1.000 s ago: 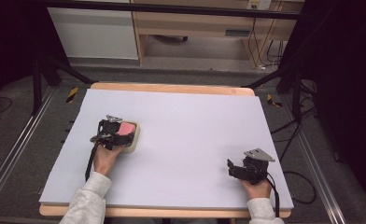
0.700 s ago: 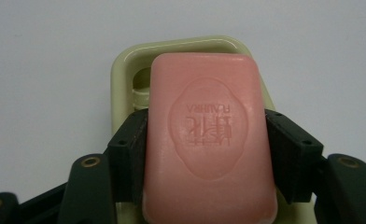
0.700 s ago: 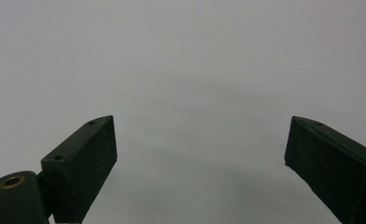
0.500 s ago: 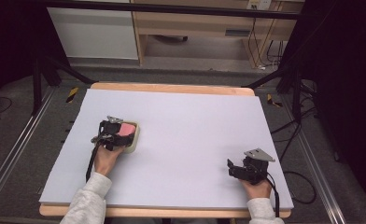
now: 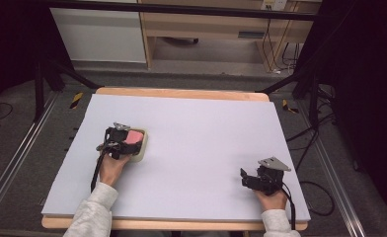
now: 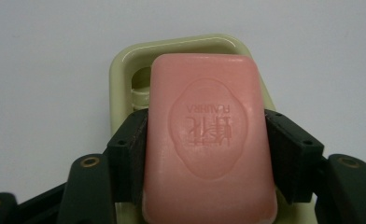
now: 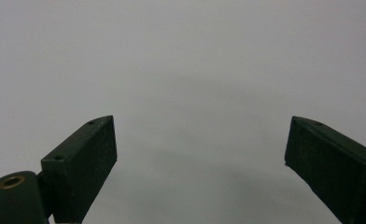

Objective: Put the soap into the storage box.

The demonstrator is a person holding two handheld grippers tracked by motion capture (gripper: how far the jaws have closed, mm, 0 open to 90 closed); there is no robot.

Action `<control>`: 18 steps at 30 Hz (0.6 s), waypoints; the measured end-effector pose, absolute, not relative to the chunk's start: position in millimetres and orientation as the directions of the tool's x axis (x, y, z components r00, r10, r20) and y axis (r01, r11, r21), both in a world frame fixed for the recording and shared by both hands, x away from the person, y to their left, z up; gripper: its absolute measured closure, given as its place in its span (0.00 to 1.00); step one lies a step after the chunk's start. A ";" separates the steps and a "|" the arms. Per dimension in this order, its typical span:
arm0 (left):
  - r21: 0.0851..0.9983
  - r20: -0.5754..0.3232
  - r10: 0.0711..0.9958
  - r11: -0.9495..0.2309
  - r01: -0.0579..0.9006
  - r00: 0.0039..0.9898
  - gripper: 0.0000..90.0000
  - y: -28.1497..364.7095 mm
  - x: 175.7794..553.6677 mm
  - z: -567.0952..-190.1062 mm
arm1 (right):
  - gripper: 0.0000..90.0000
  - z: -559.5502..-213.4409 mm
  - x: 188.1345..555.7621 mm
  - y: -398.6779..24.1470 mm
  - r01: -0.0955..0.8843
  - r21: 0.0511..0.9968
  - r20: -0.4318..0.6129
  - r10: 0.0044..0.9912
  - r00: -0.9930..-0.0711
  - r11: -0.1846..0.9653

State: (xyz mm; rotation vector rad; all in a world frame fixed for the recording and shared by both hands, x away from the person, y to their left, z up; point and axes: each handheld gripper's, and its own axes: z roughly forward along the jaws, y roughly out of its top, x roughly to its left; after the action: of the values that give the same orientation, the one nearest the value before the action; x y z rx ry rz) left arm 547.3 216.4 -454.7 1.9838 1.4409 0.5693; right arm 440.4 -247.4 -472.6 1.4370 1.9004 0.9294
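Left gripper (image 5: 127,140) sits low on the left side of the white table (image 5: 206,133), forearm running up from the near edge, jaws clamped on the long sides of the pink soap bar (image 6: 209,140). The soap lies over the pale green soap dish (image 6: 125,70), hiding most of it. Right gripper (image 5: 248,178) rests at the near right, jaws spread wide over bare table. The soap's embossed lettering is hard to read.

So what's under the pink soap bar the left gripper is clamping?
A pale green soap dish sits beneath the pink soap bar; its rim and one corner recess show past the bar. The dish floor is covered by the bar, which the left gripper fingers grip at its sides.
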 end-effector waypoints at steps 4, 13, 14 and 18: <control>0.695 -0.006 0.950 -0.220 0.684 0.313 0.41 215.8 547.1 -454.6 | 0.11 -472.6 440.3 -247.6 0.565 0.805 -0.038 0.966 -0.257 0.181; 0.727 -0.019 0.946 -0.210 0.654 0.325 0.31 215.4 542.8 -443.4 | 0.10 -472.5 440.3 -247.6 0.565 0.805 -0.036 0.966 -0.256 0.180; 0.727 -0.019 0.945 -0.210 0.654 0.326 0.30 215.5 542.5 -442.8 | 0.10 -472.6 440.3 -247.5 0.565 0.805 -0.037 0.966 -0.256 0.180; 0.728 -0.022 0.948 -0.202 0.656 0.317 0.30 216.7 541.2 -440.9 | 0.10 -472.2 440.0 -247.5 0.563 0.808 -0.032 0.967 -0.254 0.175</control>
State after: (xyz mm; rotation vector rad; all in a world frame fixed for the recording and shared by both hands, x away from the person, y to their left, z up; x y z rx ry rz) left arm 541.2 216.7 -440.9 1.9443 1.4142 0.5853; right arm 440.0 -247.5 -472.2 1.4377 1.8961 0.9352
